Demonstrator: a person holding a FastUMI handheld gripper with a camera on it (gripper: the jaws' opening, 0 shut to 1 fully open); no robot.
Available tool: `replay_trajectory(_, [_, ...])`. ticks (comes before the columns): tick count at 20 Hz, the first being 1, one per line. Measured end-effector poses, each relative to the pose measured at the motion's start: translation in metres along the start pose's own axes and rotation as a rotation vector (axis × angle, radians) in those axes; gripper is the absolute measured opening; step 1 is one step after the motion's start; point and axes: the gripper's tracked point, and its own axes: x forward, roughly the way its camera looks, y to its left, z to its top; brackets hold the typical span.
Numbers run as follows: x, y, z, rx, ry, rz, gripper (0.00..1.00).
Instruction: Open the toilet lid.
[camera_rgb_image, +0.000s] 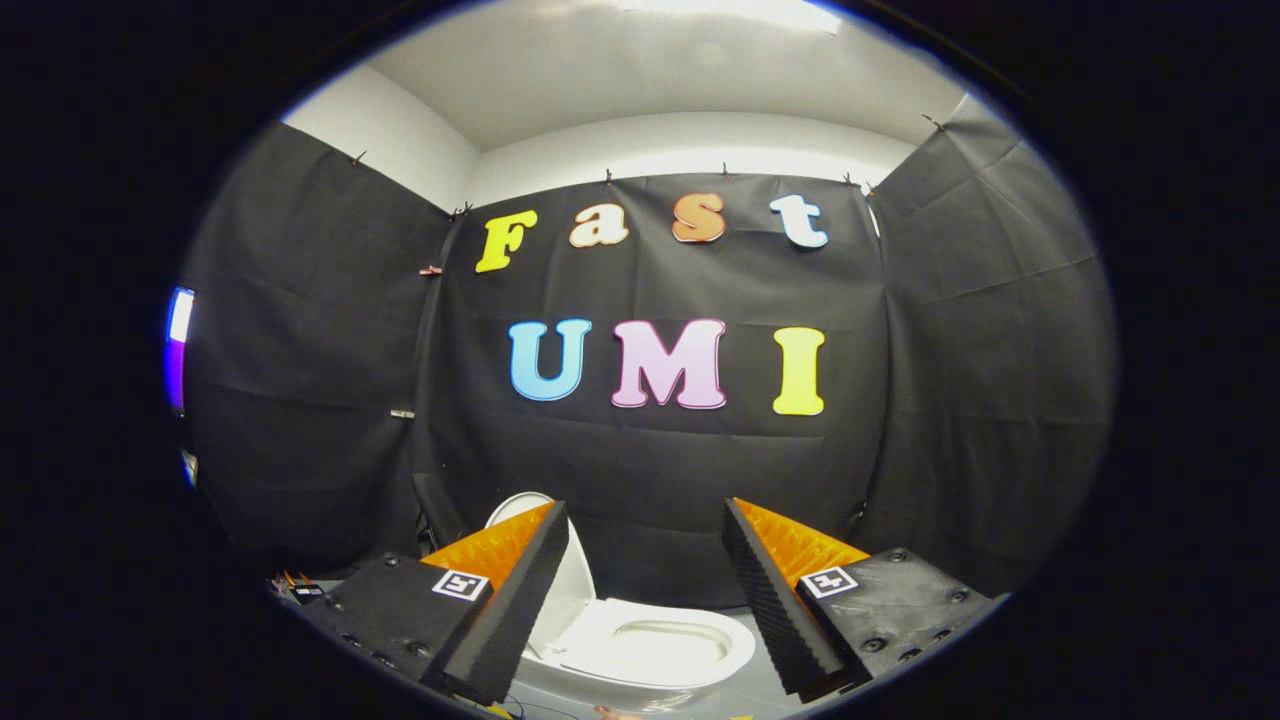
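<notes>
- gripper view looks along the two fingers toward the back of a booth hung with black cloth.
- gripper has its fingers spread wide apart, with nothing held between them and neither finger touching anything.
- toilet stands low down, just ahead of the fingers and seen through the gap between them, in front of the cloth.
- toilet lid is already raised, standing upright on the far left side of the bowl; the left finger hides part of it from view.
- toilet seat lies flat on the bowl, its oval opening showing between the two fingers, nearer the right finger.
- square marker tags sit on the gripper body behind each finger.
- white wall and ceiling show above the cloth's top edge.
- some small wires lie beside the left finger's base, too small to make out further.
</notes>
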Motion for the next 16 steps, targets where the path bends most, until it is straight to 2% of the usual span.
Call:
replay_trajectory(6, [-0.038,-0.028,0.015,0.018,-0.027,-0.014,0.97])
replay_trajectory(16, [-0.045,-0.042,0.031,0.074,-0.061,-0.013,0.97])
